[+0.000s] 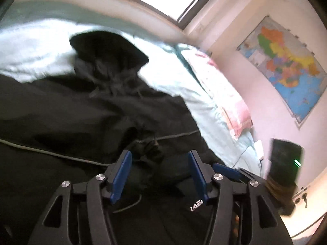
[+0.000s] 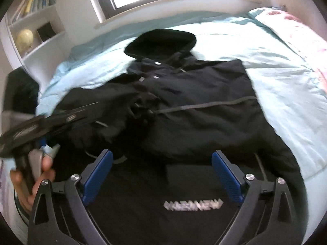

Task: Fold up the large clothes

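A large black hooded jacket (image 2: pixel 184 106) lies spread on a bed, hood (image 2: pixel 163 42) toward the window and a white logo (image 2: pixel 193 205) near me. A sleeve is folded across its front. In the left wrist view the jacket (image 1: pixel 71 112) fills the lower left. My left gripper (image 1: pixel 160 163) is open and empty just above bunched black cloth. It also shows in the right wrist view (image 2: pixel 81 112) at the left, held by a hand. My right gripper (image 2: pixel 162 163) is wide open and empty above the jacket's lower part.
The bed has a light blue cover (image 2: pixel 276 77) and a pink floral pillow (image 1: pixel 224 94) at the right. A white bookshelf (image 2: pixel 34 26) with a globe stands left. A map (image 1: pixel 286 65) hangs on the pink wall. A dark box (image 1: pixel 286 159) sits beside the bed.
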### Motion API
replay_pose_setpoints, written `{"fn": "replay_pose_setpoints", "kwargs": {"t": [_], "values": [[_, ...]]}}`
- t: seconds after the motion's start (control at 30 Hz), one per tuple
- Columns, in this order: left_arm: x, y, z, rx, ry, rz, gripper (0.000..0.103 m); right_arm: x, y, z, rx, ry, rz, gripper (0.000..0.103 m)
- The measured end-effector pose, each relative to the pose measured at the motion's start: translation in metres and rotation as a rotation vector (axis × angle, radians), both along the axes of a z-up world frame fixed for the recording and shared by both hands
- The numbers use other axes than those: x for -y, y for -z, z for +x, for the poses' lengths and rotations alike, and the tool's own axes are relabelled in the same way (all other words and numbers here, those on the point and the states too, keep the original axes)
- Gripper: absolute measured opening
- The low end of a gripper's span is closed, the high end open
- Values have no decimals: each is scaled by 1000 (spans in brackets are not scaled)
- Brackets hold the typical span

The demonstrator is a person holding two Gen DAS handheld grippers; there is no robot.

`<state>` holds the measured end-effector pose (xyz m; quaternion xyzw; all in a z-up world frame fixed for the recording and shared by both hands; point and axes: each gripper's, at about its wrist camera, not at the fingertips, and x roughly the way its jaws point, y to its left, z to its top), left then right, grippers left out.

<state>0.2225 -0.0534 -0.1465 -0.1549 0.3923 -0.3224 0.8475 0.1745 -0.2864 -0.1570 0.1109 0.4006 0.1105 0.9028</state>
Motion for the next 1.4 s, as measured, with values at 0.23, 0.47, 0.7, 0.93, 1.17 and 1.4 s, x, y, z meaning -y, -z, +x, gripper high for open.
{"fn": "replay_pose_setpoints", "kwargs": {"t": [0.23,0.47,0.7,0.93,1.17,1.4], "values": [[-39,-27,-21,102,-208,246,59,-24,13,54,-78,-30,116,88],[-70,-22,-20,72,-283,280,59,-59,35,92,-158,-15,84,31],[-82,-28,-15,76,-329,300,59,-9,-15,78,25,83,-9,28],[-47,8,22,-19,-280,333,59,86,-47,83,91,186,-82,28],[-14,51,35,-45,-240,470,59,120,42,103,-92,199,-182,29],[-33,17,36,-42,-231,376,59,142,44,100,-159,230,-52,43]]}}
